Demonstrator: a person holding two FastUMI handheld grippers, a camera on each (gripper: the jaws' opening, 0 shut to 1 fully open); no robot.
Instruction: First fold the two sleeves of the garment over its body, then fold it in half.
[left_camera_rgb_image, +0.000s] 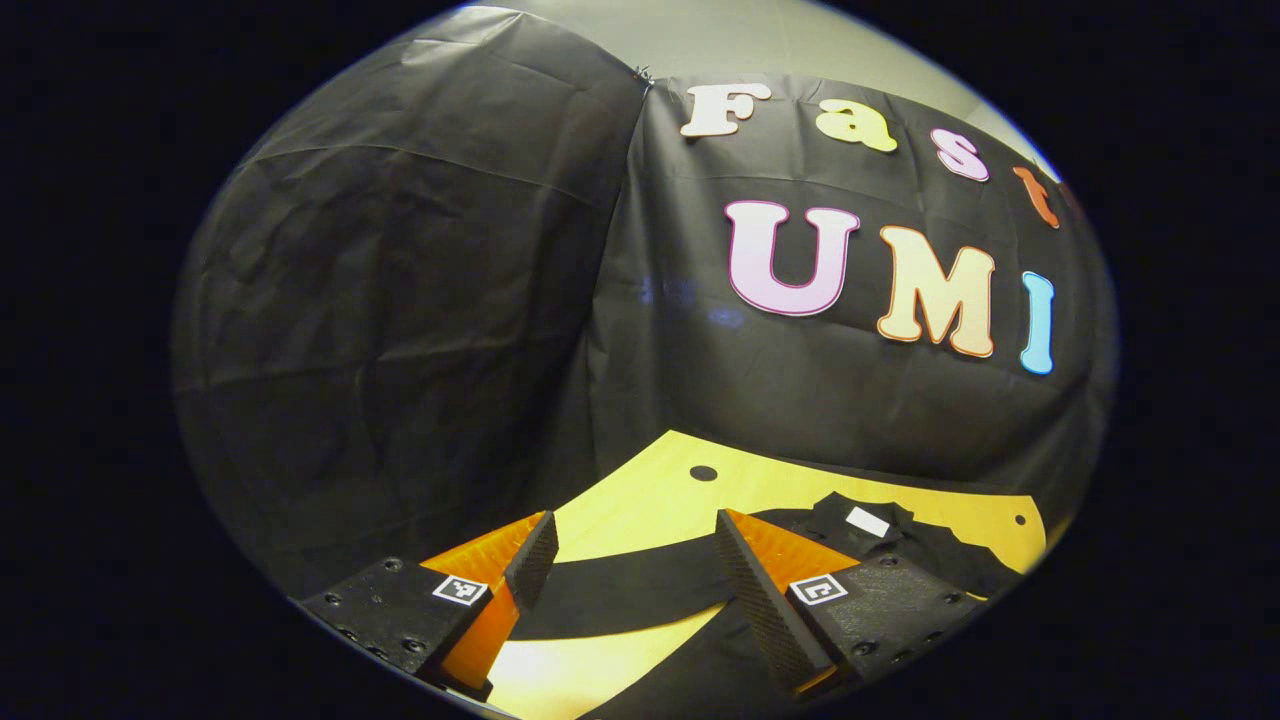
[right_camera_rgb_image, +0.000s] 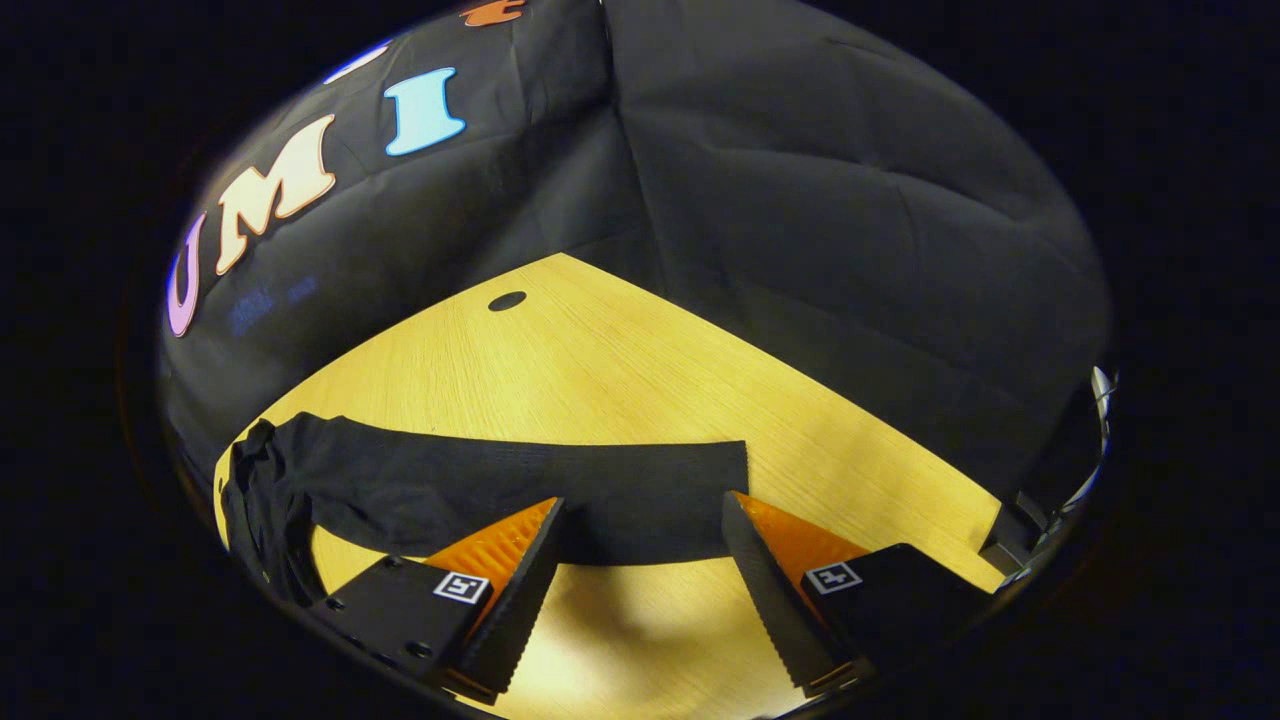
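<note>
A black long-sleeved garment lies flat on the yellow wooden table (right_camera_rgb_image: 620, 370). In the left gripper view its left sleeve (left_camera_rgb_image: 620, 590) runs across between my fingers, and the collar with a white label (left_camera_rgb_image: 866, 521) lies to the right. My left gripper (left_camera_rgb_image: 635, 545) is open just above that sleeve. In the right gripper view the other sleeve (right_camera_rgb_image: 500, 480) stretches leftward to the bunched body (right_camera_rgb_image: 265, 520), its cuff end (right_camera_rgb_image: 730, 470) near my right finger. My right gripper (right_camera_rgb_image: 645, 530) hangs open over the sleeve's cuff end, holding nothing.
Black cloth walls close in the table on the far sides. A round cable hole (right_camera_rgb_image: 507, 300) sits near the table's back corner, another hole (left_camera_rgb_image: 703, 472) in the left gripper view. A dark clamp-like object (right_camera_rgb_image: 1030, 520) stands at the table's right edge.
</note>
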